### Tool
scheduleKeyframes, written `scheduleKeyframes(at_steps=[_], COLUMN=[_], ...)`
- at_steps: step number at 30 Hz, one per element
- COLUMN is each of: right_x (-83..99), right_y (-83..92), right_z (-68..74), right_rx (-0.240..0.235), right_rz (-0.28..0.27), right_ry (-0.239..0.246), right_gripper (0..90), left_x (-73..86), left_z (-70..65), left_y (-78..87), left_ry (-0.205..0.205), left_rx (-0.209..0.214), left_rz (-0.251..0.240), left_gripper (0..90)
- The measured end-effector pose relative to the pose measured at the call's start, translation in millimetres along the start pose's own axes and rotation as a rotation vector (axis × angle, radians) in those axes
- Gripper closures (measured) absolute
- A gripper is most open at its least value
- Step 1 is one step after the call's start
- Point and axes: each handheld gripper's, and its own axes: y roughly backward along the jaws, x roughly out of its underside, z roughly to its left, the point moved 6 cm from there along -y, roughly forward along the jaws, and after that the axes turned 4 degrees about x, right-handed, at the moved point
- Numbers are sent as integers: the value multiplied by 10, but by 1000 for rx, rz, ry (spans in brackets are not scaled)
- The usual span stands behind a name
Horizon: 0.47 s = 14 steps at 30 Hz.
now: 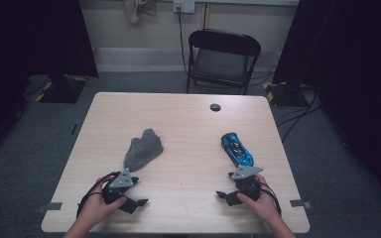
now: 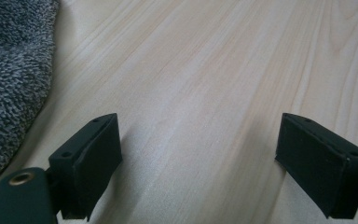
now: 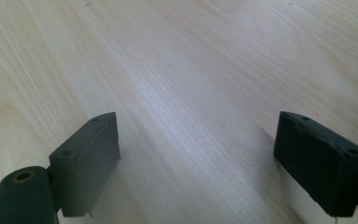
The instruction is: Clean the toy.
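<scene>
A crumpled grey sock [image 1: 143,148] lies left of the middle of the light wooden table [image 1: 188,119]. A blue toy car [image 1: 237,148] sits right of the middle, pointing away. My left gripper [image 1: 138,192] rests near the front edge just below the sock, open and empty. In the left gripper view its jaws stand wide apart [image 2: 198,158] over bare wood, with the sock [image 2: 14,74] at the far left. My right gripper [image 1: 224,186] rests just in front of the car, open. The right gripper view has its jaws spread [image 3: 198,158] over bare wood.
A round cable hole [image 1: 215,107] is near the table's far edge. A black folding chair [image 1: 222,59] stands behind the table. Dark curtains hang at both sides. Cables run across the grey floor at the right.
</scene>
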Motion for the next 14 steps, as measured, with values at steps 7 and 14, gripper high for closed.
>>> scheduleKeyframes(at_steps=[7,14], right_x=[-1,-2], right_y=[-3,-4], right_z=[-3,-4], right_rx=[2,1], right_rz=[1,1], right_ry=[2,2], right_gripper=[129,129], left_x=[-5,-5], left_z=[11,13], left_y=[-14,-16], left_ry=[0,0], left_rx=[3,3], left_rz=[6,6], left_gripper=[103,95])
